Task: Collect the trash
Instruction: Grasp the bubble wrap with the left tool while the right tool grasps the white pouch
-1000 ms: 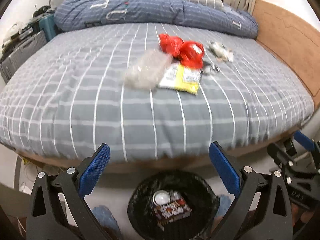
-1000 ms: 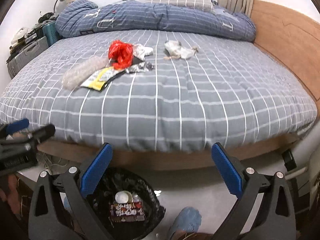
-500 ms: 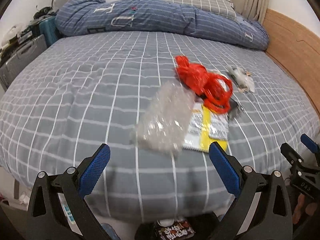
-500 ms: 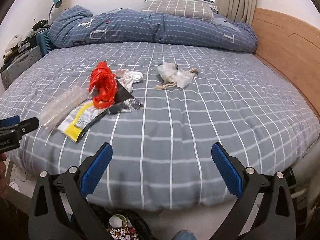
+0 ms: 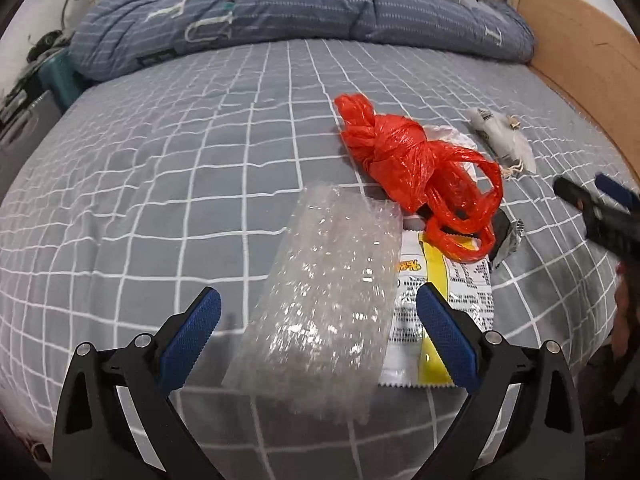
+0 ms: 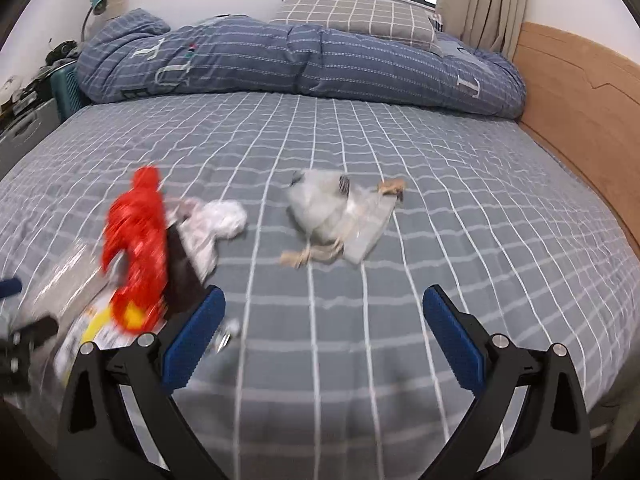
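Trash lies on the grey checked bed (image 5: pixel 160 200). My left gripper (image 5: pixel 318 336) is open, its fingers on either side of a clear bubble-wrap sheet (image 5: pixel 328 292). Beside it lie a yellow-and-white snack wrapper (image 5: pixel 436 312) and a knotted red plastic bag (image 5: pixel 416 168). My right gripper (image 6: pixel 324 336) is open and empty above the bed; ahead of it lies a clear plastic bag with string (image 6: pixel 340 216). To its left are the red bag (image 6: pixel 138 248), white crumpled paper (image 6: pixel 216 224) and a dark wrapper (image 6: pixel 182 272). The right gripper shows at the right edge of the left wrist view (image 5: pixel 600 208).
A rolled blue duvet (image 6: pixel 300 60) and a checked pillow (image 6: pixel 360 16) lie at the far side of the bed. A wooden bed frame (image 6: pixel 580 100) runs along the right. A teal box (image 6: pixel 66 88) and clutter stand at the left.
Both grippers have risen from the trash bin on the floor and moved forward over the bed. The bin has left both views. The left gripper now straddles the bubble wrap.
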`<state>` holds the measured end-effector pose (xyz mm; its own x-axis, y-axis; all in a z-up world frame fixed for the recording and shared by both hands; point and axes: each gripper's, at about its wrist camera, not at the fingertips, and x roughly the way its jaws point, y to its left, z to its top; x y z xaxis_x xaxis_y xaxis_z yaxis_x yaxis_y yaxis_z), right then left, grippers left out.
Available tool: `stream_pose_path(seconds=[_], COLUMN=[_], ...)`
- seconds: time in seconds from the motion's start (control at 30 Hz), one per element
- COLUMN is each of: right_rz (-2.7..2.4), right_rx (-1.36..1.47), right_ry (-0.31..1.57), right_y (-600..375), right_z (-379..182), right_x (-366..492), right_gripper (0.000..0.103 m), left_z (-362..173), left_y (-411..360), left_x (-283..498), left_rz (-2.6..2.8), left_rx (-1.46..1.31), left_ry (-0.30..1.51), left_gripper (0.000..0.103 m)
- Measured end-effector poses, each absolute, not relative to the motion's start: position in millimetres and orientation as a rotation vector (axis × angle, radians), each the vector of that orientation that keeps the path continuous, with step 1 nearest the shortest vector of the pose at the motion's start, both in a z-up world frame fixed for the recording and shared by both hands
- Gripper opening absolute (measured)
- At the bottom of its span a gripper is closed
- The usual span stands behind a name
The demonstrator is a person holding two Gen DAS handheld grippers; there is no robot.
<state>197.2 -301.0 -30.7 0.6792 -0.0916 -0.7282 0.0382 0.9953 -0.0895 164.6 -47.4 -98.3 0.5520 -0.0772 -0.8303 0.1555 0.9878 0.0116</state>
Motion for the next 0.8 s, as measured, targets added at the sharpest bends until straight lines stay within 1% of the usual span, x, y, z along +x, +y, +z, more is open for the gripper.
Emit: stream_pose_path(seconds=[0.1,0.23,0.3,0.33,0.4,0.47,0.5,0.53,0.6,0.67,0.7,0.77,0.8], right_rz=[-0.068,-0.058,-0.063,-0.064,-0.063,-0.065,-0.064,-0.062,-0.053,-0.038,-0.032,-0.022,-0.022], right_rx=[-0.054,-0.036,-0.028,-0.028,-0.021,-0.014,-0.005,0.005,0.032,0.054,0.054,0.052,0.052], right_ry=[0.833,0.850,0.854,0.859,0.876,0.886,0.894,0.901,0.915,0.927,0.933,0.950,0.962], right_y=[-310.2,-318.1,-321.2,-322.1,-325.2,-328.8,-331.4,-333.4,-336.4,-336.8,-335.5,-332.3,-330.3], right_z=[-36.9,-42.7,-45.4,-47.4,-54.0,-60.0,-63.9,-66.9,-71.7,-74.7,-75.9,-79.2,-81.1], right_x=[222.3,249.4,263.8,269.2,282.4,289.5,294.1,298.1,307.2,313.8,316.0,320.2,322.3], right_gripper=[0.095,0.095,0.095,0.095,0.095,0.095,0.095,0.095,0.092,0.089,0.087,0.079,0.077], left_z=[-105.0,-111.2,-114.1,-115.8,-120.3,-123.1,-123.2,-122.7,-120.7,-118.4,-118.2,-117.5,-115.8], left_y=[-48.6,-43.7,-42.1,-42.2,-44.2,-46.7,-48.0,-48.8,-49.0,-48.4,-48.3,-47.1,-46.5], left_x=[172.5,181.2,185.3,186.4,189.2,189.6,189.9,189.7,189.6,188.7,188.8,187.9,188.6], left_rz=[-0.141,-0.153,-0.157,-0.161,-0.187,-0.195,-0.203,-0.210,-0.216,-0.219,-0.220,-0.221,-0.221], left_rx=[0.100,0.071,0.062,0.058,0.048,0.064,0.067,0.065,0.061,0.056,0.053,0.051,0.049], left_ry=[1.003,1.038,1.055,1.064,1.089,1.094,1.095,1.095,1.092,1.088,1.087,1.087,1.084], left_gripper=[0.087,0.082,0.073,0.069,0.059,0.055,0.050,0.047,0.037,0.032,0.030,0.029,0.028])
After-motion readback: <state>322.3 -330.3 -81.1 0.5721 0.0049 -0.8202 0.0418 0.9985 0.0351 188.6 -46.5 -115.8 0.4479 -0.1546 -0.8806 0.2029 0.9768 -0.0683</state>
